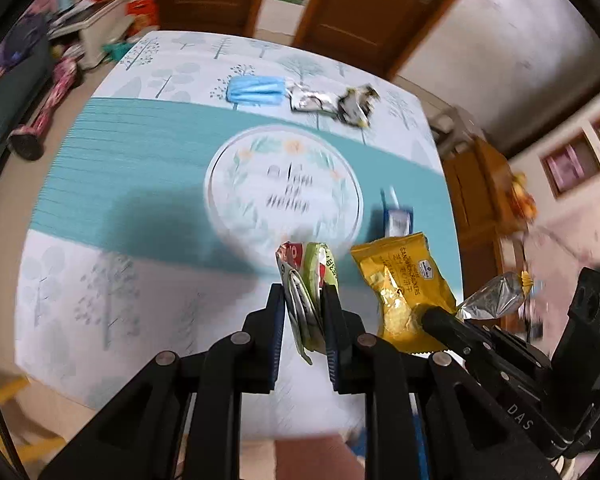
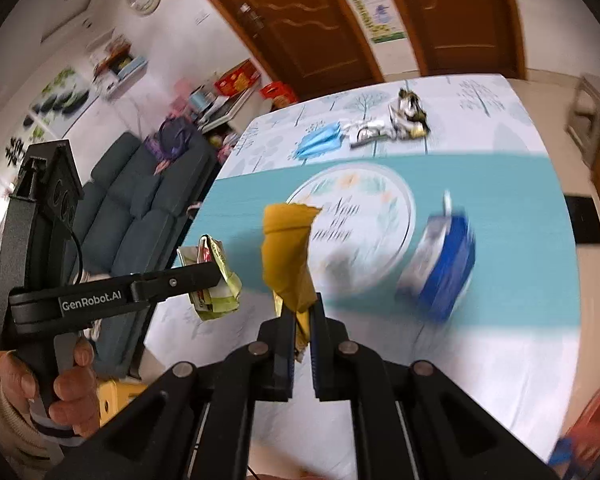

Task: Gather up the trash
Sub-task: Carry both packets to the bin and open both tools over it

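My left gripper (image 1: 303,294) is shut on a crumpled green and red wrapper (image 1: 306,276), held above the table; it also shows in the right wrist view (image 2: 214,280). My right gripper (image 2: 300,304) is shut on a yellow cracker wrapper (image 2: 286,248), seen in the left wrist view (image 1: 400,280) to the right of my left gripper. On the table lie a blue face mask (image 1: 256,89), crumpled silver wrappers (image 1: 332,102) and a blue and white carton (image 2: 440,264).
The table has a tree-print cloth with a teal band (image 1: 120,168) and a round printed mat (image 1: 284,188). A dark sofa (image 2: 140,200) stands left of the table. Wooden doors (image 1: 360,4) are behind it.
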A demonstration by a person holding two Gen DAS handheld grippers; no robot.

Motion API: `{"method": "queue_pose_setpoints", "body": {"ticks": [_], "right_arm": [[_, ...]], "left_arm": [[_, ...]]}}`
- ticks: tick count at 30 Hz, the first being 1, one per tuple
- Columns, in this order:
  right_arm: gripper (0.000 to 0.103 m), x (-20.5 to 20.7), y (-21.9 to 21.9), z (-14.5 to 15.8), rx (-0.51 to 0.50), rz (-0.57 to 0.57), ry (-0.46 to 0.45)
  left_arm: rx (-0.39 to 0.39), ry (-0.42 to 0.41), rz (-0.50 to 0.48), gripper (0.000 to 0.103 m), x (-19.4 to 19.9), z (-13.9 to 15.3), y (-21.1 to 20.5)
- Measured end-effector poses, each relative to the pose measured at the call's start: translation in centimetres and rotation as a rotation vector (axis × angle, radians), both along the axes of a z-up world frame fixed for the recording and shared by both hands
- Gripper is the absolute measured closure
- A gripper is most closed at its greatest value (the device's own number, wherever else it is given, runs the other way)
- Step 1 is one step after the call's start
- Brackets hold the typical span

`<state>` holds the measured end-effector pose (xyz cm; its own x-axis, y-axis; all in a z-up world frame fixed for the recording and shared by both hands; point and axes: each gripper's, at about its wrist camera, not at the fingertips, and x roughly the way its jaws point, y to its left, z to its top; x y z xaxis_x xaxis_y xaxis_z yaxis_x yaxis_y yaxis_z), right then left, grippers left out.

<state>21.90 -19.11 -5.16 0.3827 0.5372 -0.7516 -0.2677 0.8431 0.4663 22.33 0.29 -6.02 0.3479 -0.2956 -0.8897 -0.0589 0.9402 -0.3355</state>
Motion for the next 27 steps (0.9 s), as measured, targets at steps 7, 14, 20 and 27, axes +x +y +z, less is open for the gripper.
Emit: {"method": "queue_pose_setpoints", "body": {"ticks": [7, 14, 20, 27], "right_arm": [[0.097, -11.8, 3.9, -0.7, 0.005, -0.114, 0.031], [0.097, -19.4, 5.7, -3.5, -0.046, -0.167, 0.122], [0.097, -22.5, 5.3, -8.0, -0.08, -0.204, 0.214], [0.097, -23.6, 4.1, -17.0, -0.116, -0.257, 0.324]], "left_arm": [[0.009, -0.03, -0.192, 0.087, -9.0, -0.1, 2.8], [-0.002, -0.04, -0.389, 0.087, -16.6, -2.6, 2.8], [-0.032, 0.036, -0.445, 0.087, -20.7, -7.9, 1.8], [0.013, 0.103, -0.451, 0.086, -22.9, -16.6, 0.4]]}}
